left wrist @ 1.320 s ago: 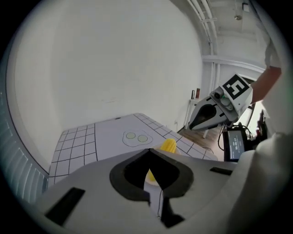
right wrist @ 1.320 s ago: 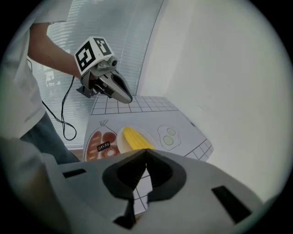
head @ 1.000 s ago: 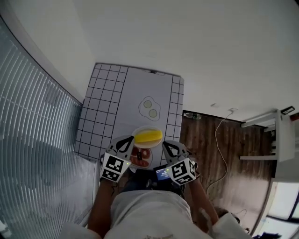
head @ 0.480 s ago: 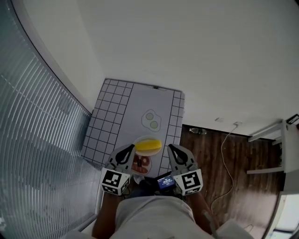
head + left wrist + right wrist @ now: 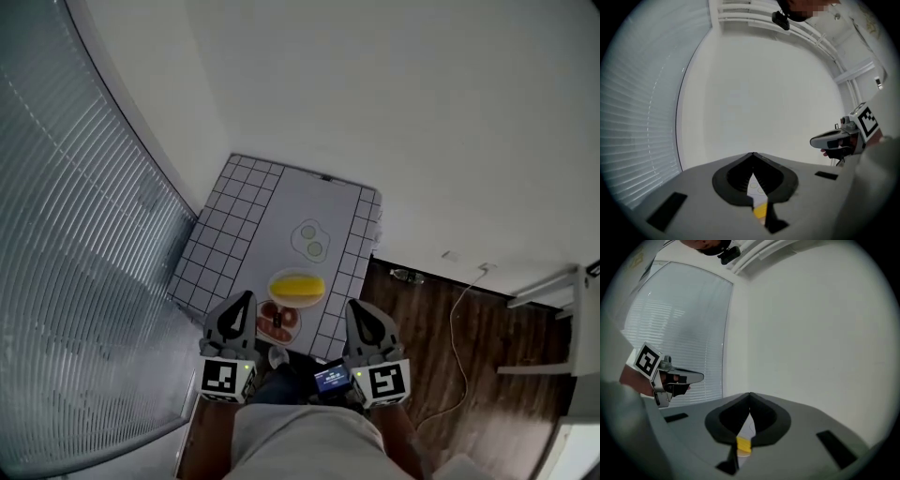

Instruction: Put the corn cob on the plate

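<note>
The yellow corn cob (image 5: 297, 285) lies on a white plate (image 5: 297, 299) near the front of the table's checked cloth (image 5: 217, 246). My left gripper (image 5: 247, 297) hangs shut and empty at the left, nearer the person than the plate and clear of it. At the right my right gripper (image 5: 353, 306) is also shut and empty. In the left gripper view the jaws (image 5: 752, 155) meet, and a strip of corn cob (image 5: 760, 211) shows below them. The right gripper view shows its closed tips (image 5: 750, 394) and the corn cob (image 5: 743, 445) low down.
A second plate with red food (image 5: 279, 321) sits just in front of the corn plate. Two pale round slices (image 5: 310, 239) lie mid-table. Slatted blinds (image 5: 84, 234) run along the left. Wooden floor with a cable (image 5: 459, 309) is at the right. A white wall stands behind the table.
Both grippers have risen and drawn back from beside the corn plate toward the person. The corn cob stays on the plate. The head view has tilted, so the table sits lower in the picture.
</note>
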Demonstrator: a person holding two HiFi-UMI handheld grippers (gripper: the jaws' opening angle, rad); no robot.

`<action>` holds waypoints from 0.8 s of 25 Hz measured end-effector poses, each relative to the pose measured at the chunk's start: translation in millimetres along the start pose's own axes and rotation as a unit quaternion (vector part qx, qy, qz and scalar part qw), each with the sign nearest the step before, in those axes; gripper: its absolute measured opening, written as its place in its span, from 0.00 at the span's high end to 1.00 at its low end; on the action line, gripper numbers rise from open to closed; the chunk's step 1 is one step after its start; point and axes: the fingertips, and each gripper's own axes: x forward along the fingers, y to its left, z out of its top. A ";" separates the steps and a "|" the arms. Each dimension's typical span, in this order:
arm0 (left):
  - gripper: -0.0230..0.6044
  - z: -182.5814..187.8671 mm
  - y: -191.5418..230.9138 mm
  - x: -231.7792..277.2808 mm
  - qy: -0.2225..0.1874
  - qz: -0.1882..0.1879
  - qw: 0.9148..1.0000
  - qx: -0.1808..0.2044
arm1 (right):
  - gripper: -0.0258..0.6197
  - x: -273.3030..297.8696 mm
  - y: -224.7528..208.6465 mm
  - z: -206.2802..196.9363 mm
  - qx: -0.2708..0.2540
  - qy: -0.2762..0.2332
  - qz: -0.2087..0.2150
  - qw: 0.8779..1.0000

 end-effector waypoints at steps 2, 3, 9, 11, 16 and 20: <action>0.95 3.3 -3.2 -2.9 -0.002 0.001 1.000 0.008 | 0.95 -4.1 -5.1 -1.0 0.005 0.001 -0.005 1.000; 0.95 3.9 -3.5 -3.9 -0.007 0.001 1.000 0.005 | 0.95 -5.7 -7.6 0.5 0.007 0.000 -0.008 1.000; 0.95 6.2 -3.8 5.3 -0.020 -0.018 1.000 0.006 | 0.95 -5.9 -21.7 9.1 0.002 -0.005 -0.020 1.000; 0.95 8.2 -4.1 6.8 -0.022 -0.021 1.000 0.002 | 0.95 -8.1 -25.0 11.4 0.002 -0.005 -0.029 1.000; 0.95 9.7 2.6 11.3 -0.028 -0.024 0.999 -0.006 | 0.95 -10.1 -25.3 12.8 0.000 -0.005 -0.039 0.999; 0.95 6.2 4.1 15.1 -0.025 -0.034 0.999 -0.008 | 0.95 -10.1 -28.1 12.1 0.000 -0.003 -0.050 0.999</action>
